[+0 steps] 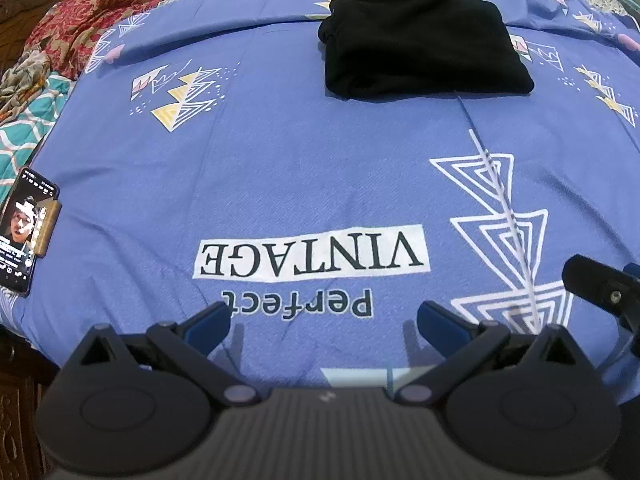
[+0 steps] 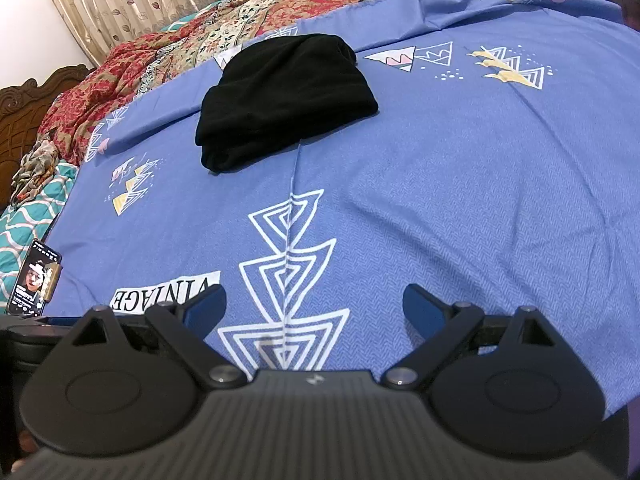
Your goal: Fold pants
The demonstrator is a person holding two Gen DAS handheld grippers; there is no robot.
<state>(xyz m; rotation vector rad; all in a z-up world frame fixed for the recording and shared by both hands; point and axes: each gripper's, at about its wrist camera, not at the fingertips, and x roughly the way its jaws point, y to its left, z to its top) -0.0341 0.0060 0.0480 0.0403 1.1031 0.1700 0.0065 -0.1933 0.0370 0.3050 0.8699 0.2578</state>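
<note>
Now, pants: I see the black pants (image 1: 424,36) lying in a compact folded bundle on the blue bedsheet (image 1: 280,168), far across the bed from both my tools.
Left gripper: my left gripper (image 1: 323,322) is released, jaws spread wide and holding nothing, low over the "Perfect VINTAGE" print.
Right gripper: my right gripper (image 2: 314,306) is likewise spread and empty, above the white triangle pattern.
Progress: I judge the fold essentially finished.
Risk: if I reach back in, a finger could snag the top layer and drag the bundle open; the loose sheet could bunch underneath.
Bystander: a phone (image 1: 26,230) sits at the left bed edge, easy to knock off.
</note>
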